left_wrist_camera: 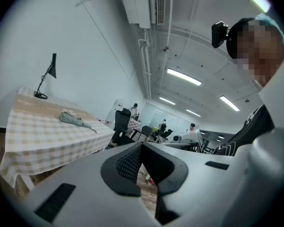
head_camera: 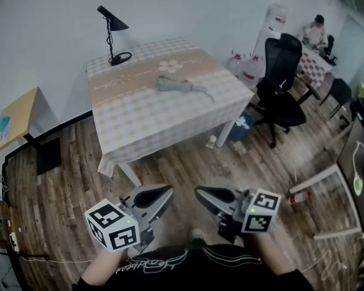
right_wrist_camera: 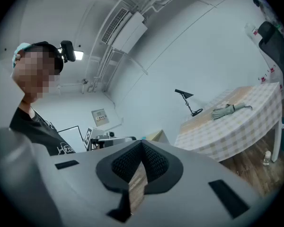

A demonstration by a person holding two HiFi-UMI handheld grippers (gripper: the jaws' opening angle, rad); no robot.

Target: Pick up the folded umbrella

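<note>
The folded grey-green umbrella (head_camera: 181, 85) lies on a checked tablecloth near the middle of the table (head_camera: 139, 114), handle toward the right. It also shows far off in the left gripper view as the umbrella (left_wrist_camera: 75, 120) and in the right gripper view as the umbrella (right_wrist_camera: 229, 110). My left gripper (head_camera: 168, 190) and right gripper (head_camera: 198, 191) hang low by my body over the wood floor, well short of the table, tips nearly facing each other. Both are shut with nothing in them: left gripper (left_wrist_camera: 142, 144), right gripper (right_wrist_camera: 142, 142).
A black desk lamp (head_camera: 112, 35) stands at the table's far left corner. A black office chair (head_camera: 279, 83) and water jugs (head_camera: 246, 68) are to the right of the table. A small yellow side table (head_camera: 15, 120) stands at the left. A bottle (head_camera: 211, 141) lies on the floor by a table leg.
</note>
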